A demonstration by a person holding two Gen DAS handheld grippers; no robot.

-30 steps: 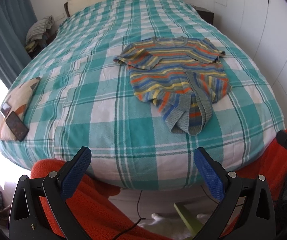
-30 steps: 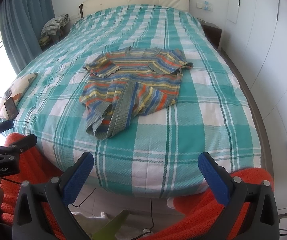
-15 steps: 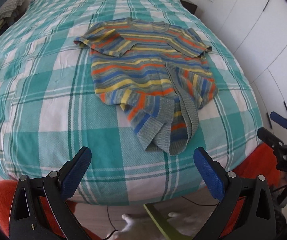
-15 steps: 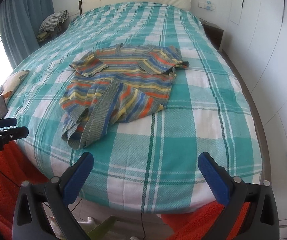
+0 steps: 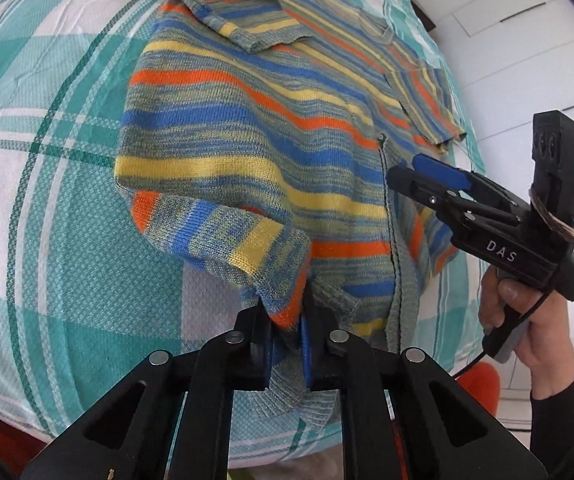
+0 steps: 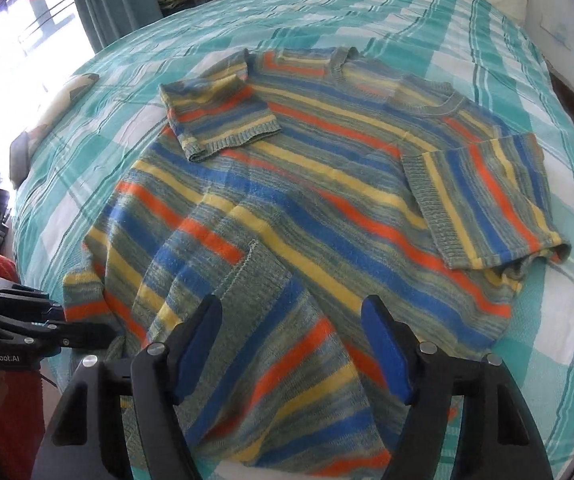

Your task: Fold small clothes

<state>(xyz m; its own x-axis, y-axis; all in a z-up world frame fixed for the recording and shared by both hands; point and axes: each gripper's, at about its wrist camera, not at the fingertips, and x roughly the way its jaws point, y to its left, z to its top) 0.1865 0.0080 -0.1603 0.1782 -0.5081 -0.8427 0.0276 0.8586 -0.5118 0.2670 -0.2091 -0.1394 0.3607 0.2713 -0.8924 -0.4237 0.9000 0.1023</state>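
— So where did the sweater (image 6: pixel 307 184) lie from the grippers?

— It was spread on the checked bedspread (image 6: pixel 547 320), collar toward 12 o'clock and hem toward 6 in the right wrist view, so its long axis ran away from the person. Both short sleeves were folded in over the chest.

— And the left gripper (image 5: pixel 287 344)?

— Closed down on the hem's left corner, with knit bunched between its pads right at 6 o'clock in its own view. The rest of the garment ran off toward 12.

— The right gripper (image 6: pixel 291 344)?

— Jaws apart, holding nothing, hovering over the twisted ribbed hem (image 6: pixel 255 280), which lay between its fingers toward 12 o'clock. I couldn't tell whether it touched the cloth.

— So which was nearer the job?

— The left already had its corner. I'd judge the right needed the hem's other corner, toward its 3 o'clock.
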